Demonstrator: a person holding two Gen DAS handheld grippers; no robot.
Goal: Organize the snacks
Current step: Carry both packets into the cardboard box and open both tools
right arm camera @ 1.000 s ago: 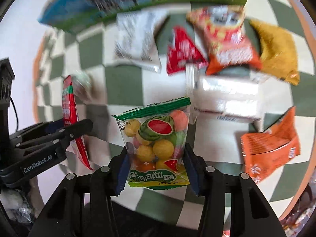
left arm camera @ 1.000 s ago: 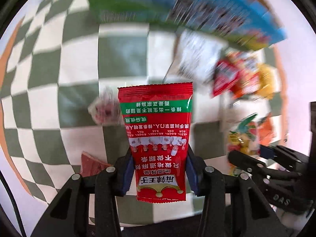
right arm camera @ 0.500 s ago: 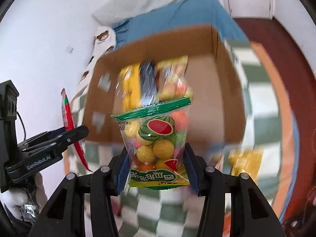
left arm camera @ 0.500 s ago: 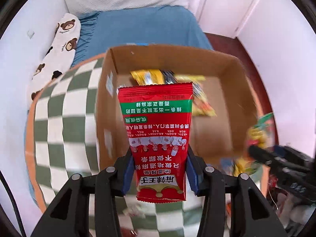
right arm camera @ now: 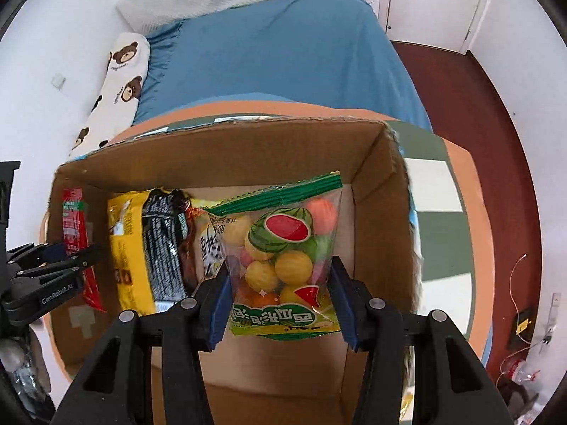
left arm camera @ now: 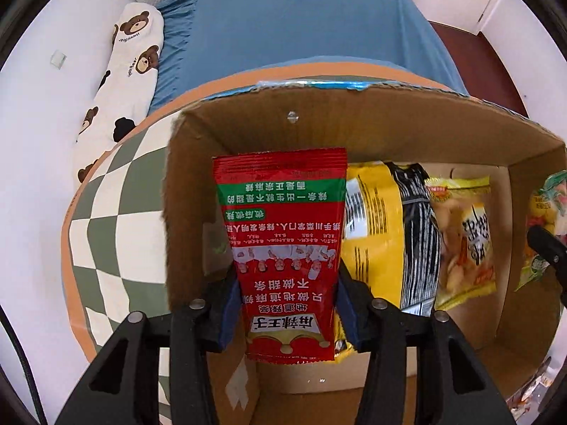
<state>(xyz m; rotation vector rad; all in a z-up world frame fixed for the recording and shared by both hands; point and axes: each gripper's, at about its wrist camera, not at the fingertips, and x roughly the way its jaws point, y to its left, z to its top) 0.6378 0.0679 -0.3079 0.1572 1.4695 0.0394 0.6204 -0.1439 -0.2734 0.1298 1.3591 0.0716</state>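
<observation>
Inside the box (left arm camera: 354, 120), perhaps three packets (left arm camera: 389, 233).

Red packet (left arm camera: 283, 248), green-checked cloth (left arm camera: 113, 219)

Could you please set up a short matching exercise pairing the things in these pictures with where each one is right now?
Things:
1. red packet
2. fruit candy bag
3. yellow bag
4. bear pillow

Places:
A. lying inside the cardboard box
B. on the blue bed by the wall
C. between the fingers of the left gripper
D. between the fingers of the right gripper

Pairs: 1-C, 2-D, 3-A, 4-B
</observation>
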